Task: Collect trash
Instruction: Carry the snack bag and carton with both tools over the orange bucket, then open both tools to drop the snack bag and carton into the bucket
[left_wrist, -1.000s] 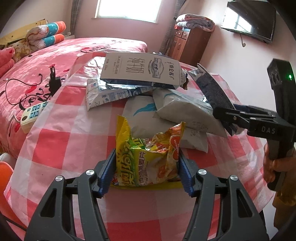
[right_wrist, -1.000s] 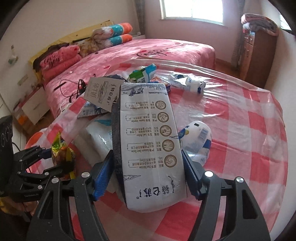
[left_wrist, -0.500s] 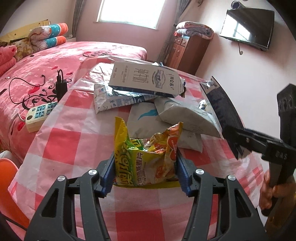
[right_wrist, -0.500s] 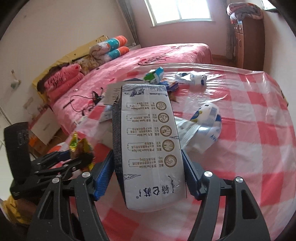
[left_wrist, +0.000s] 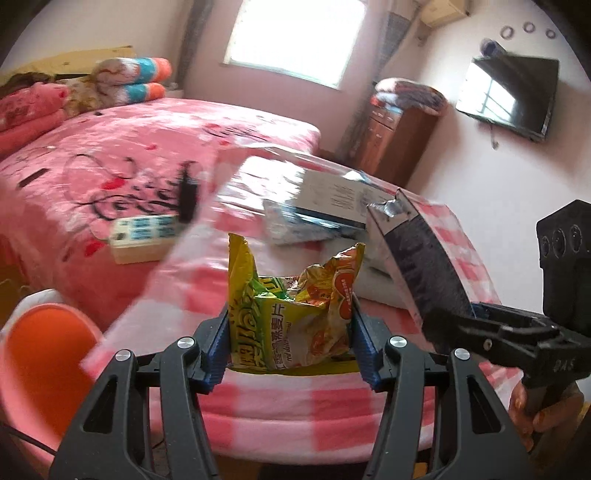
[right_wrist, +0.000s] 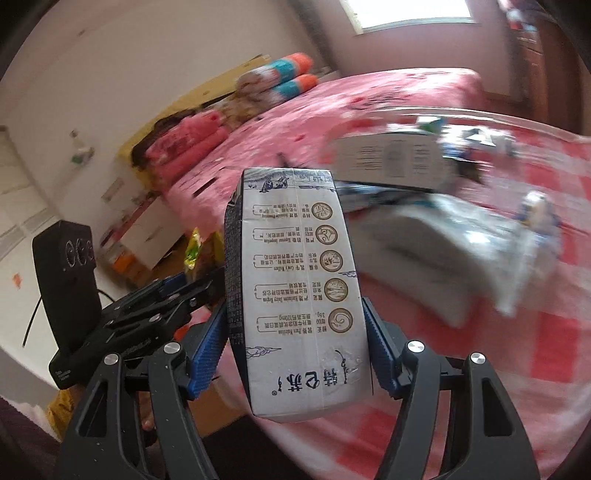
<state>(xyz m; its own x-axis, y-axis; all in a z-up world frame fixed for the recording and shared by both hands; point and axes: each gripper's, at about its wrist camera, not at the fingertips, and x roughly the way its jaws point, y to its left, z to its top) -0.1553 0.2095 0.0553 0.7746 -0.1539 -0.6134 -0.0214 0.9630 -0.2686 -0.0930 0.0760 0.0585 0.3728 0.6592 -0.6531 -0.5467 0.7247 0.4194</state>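
Pink-checked table (left_wrist: 295, 391) below: your left gripper (left_wrist: 290, 339) pinches a light, crushable snack bag (left_wrist: 291, 314); your right gripper (right_wrist: 295, 350), at 3 o'clock, clamps a stiff milk carton (right_wrist: 295, 295) mid-body.

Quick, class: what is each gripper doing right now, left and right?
Left gripper: closed on the crumpled yellow snack bag.
Right gripper: closed on the white milk carton.

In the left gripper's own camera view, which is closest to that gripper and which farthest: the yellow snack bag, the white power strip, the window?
1. Yellow snack bag: gripped between the left gripper fingers, at centre.
2. White power strip: on the pink bed, to the left and farther back.
3. Window: in the far wall, top centre.
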